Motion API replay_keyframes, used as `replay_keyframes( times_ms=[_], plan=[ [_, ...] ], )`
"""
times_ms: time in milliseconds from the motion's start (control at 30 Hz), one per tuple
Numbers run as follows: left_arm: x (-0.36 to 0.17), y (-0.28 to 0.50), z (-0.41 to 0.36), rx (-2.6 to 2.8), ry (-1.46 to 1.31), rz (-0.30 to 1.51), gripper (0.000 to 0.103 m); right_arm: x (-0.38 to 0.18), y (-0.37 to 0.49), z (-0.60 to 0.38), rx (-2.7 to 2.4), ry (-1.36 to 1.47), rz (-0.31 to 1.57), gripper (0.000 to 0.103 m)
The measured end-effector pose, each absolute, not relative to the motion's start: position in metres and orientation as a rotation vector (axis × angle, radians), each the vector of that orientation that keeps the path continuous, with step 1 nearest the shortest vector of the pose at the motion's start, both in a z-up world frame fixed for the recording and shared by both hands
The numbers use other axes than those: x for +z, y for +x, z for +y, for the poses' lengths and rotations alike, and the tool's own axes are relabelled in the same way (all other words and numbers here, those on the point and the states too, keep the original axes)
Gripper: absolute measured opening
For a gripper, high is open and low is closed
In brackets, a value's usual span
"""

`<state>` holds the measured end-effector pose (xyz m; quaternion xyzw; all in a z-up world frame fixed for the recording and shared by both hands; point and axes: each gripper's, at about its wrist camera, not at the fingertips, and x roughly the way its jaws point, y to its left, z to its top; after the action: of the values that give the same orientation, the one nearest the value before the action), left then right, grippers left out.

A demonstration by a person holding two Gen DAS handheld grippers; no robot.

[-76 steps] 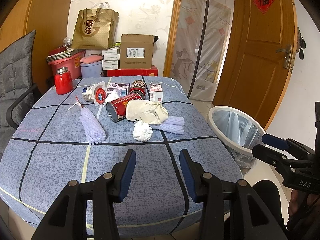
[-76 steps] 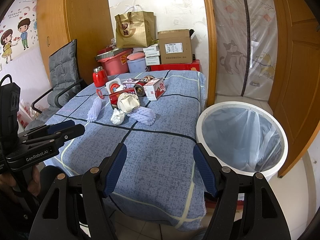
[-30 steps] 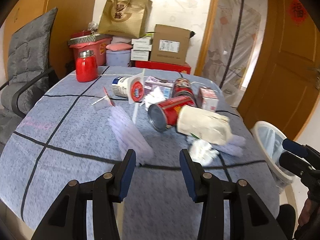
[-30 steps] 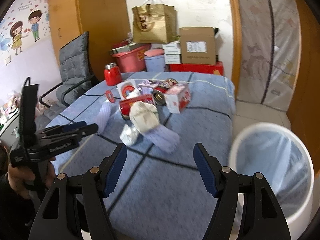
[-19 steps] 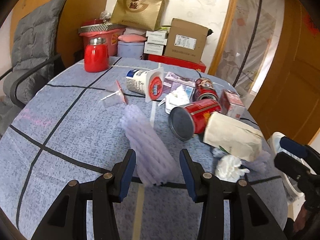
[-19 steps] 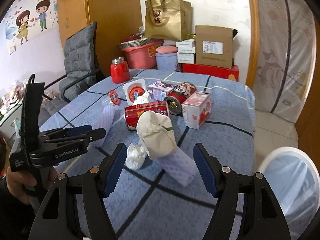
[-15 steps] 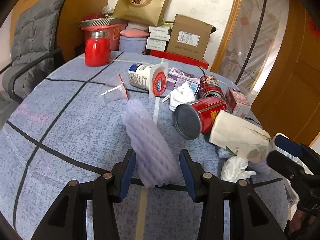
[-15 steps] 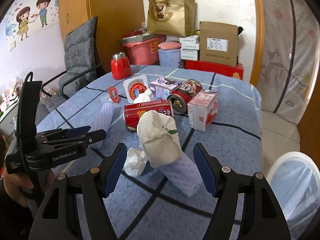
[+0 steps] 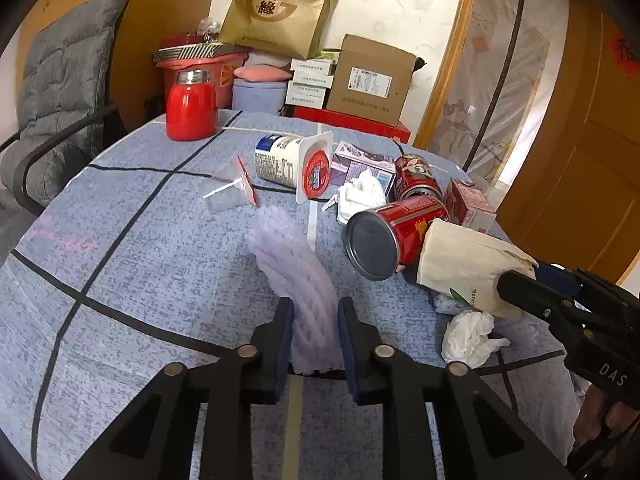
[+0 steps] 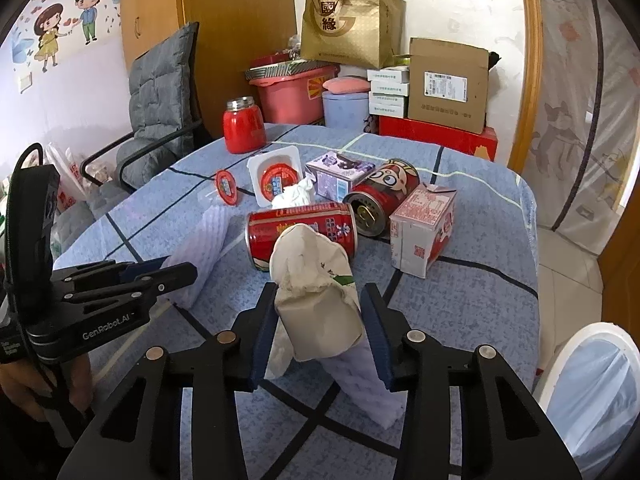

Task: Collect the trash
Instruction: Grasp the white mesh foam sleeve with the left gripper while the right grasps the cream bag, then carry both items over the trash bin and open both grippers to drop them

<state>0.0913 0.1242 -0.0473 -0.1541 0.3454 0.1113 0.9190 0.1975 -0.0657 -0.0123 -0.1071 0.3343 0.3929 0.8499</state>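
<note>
On the blue tablecloth (image 9: pixel 140 280), the left gripper (image 9: pixel 316 320) is squeezing in on the purple foam sleeve (image 9: pixel 296 264) between its pads. Further right, the right gripper (image 10: pixel 320 320) is clamping onto the crumpled paper cup (image 10: pixel 316 292), with the bin (image 10: pixel 592 376) at the table's edge.

Foam sleeve (image 9: pixel 296 272) left of paper cup (image 9: pixel 468 264)
</note>
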Motion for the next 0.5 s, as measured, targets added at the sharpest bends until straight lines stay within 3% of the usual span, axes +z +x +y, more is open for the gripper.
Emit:
replay_keyframes(
  times_ms=[100, 200, 500],
  plan=[
    [-0.045, 0.088, 0.123, 0.227, -0.308, 0.703, 0.016, -0.008, 0.194, -0.068, 0.833, -0.216, 0.694, 0.041],
    [-0.042, 0.083, 0.122, 0.22, -0.305, 0.694, 0.014, -0.002, 0.191, -0.071, 0.844, -0.199, 0.683, 0.031],
    [-0.028, 0.067, 0.112, 0.198, -0.297, 0.671, 0.012, 0.011, 0.184, -0.085, 0.845, -0.163, 0.655, 0.03]
  ],
)
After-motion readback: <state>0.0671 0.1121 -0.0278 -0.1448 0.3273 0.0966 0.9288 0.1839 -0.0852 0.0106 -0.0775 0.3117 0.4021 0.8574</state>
